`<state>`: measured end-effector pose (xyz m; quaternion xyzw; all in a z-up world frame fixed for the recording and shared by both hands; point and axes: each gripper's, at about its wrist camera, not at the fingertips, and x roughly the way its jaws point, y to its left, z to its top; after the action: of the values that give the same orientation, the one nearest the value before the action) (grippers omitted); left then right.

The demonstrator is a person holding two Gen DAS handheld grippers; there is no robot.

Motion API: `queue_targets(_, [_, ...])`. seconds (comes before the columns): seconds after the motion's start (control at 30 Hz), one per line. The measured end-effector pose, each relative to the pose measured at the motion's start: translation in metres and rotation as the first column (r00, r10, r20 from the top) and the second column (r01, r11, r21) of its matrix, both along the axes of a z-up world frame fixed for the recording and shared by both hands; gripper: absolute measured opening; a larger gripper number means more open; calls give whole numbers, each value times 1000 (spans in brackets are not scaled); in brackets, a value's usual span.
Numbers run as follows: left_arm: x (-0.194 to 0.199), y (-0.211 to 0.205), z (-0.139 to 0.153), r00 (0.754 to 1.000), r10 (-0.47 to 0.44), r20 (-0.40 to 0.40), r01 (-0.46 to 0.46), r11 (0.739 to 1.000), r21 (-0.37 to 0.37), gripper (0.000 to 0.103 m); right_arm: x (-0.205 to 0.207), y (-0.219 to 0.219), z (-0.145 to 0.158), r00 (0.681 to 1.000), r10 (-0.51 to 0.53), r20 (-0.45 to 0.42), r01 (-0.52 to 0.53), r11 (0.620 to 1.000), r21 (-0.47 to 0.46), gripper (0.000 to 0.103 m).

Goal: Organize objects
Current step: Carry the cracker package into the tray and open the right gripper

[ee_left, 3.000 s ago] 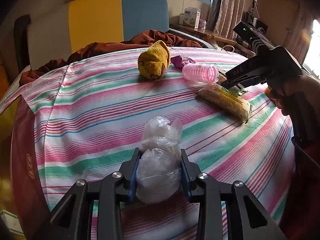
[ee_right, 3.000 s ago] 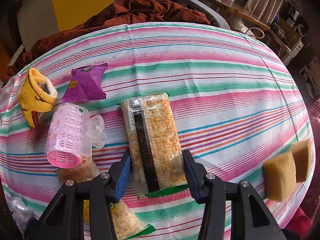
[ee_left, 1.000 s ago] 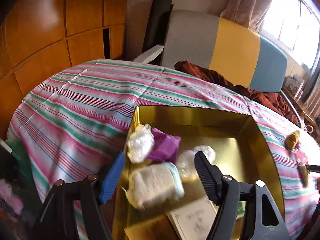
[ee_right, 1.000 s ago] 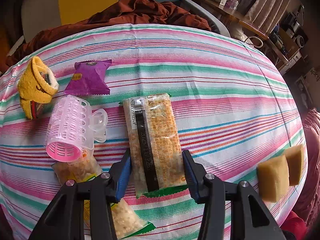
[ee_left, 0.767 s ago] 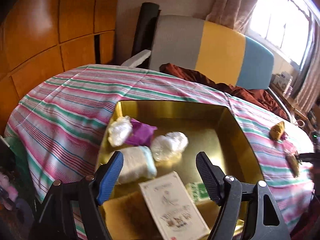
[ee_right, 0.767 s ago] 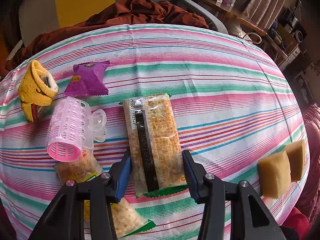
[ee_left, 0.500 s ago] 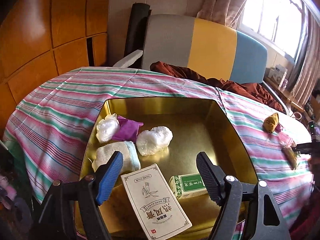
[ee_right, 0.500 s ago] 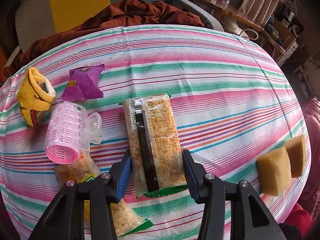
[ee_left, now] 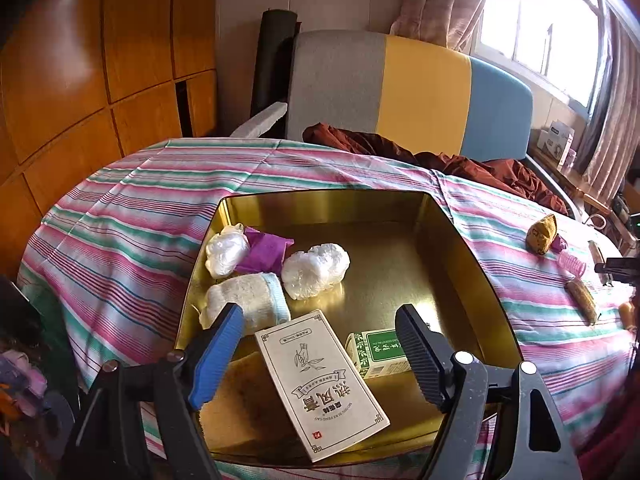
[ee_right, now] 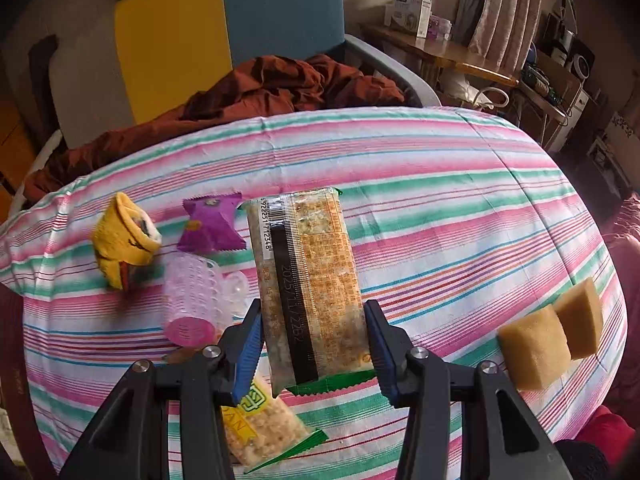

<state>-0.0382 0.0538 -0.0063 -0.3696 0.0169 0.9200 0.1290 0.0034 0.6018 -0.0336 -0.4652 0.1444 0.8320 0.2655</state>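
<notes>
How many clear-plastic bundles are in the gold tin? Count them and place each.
2: one bundle in the gold tin's far left corner, the other bundle beside the purple packet. None visibly hidden.

In the right wrist view the held snack pack (ee_right: pixel 310 292) covers part of the second snack pack (ee_right: pixel 260 432) below it and the edge of the pink curler (ee_right: pixel 192 296), which is blurred, as is the yellow sock (ee_right: pixel 120 240). In the left wrist view the white booklet (ee_left: pixel 320 380) overlaps the green box (ee_left: pixel 380 350); the far desk items are too small to tell.
</notes>
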Motion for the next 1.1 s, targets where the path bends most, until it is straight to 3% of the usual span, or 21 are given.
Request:
queue_targets(0.23, [4,-12,1,1000,14,-5,-14,1000,14,79,-13,-72,53,979,168,-119,-167,986,22,49])
queue_targets(0.33, [5,-19,-2,1000,26,2,-26,999,25,79,-28,-119,69,944,290,-158,-293,956,7,49])
queue_targets(0.47, [6,-28,-5,999,42,12,-42,998,45,79,-50,-194,74,874,448,-190,-463,885,-44,49])
queue_targets(0.6, [7,-37,-7,998,54,15,-54,997,60,79,-70,-269,62,793,576,-196,-602,790,-113,49])
queue_targets(0.8, [8,-55,-11,996,88,28,-90,992,89,79,-97,-362,28,712,689,-136,-701,692,-169,49])
queue_targets(0.9, [7,-64,-12,994,106,33,-109,989,100,79,-114,-389,7,708,702,-82,-703,688,-177,49])
queue_targets(1.0, [7,-71,-12,992,121,34,-124,987,105,79,-128,-401,-16,727,686,-34,-674,704,-225,49])
queue_targets(1.1, [7,-76,-13,991,130,38,-134,985,109,79,-133,-409,-28,717,694,-61,-674,668,-316,53])
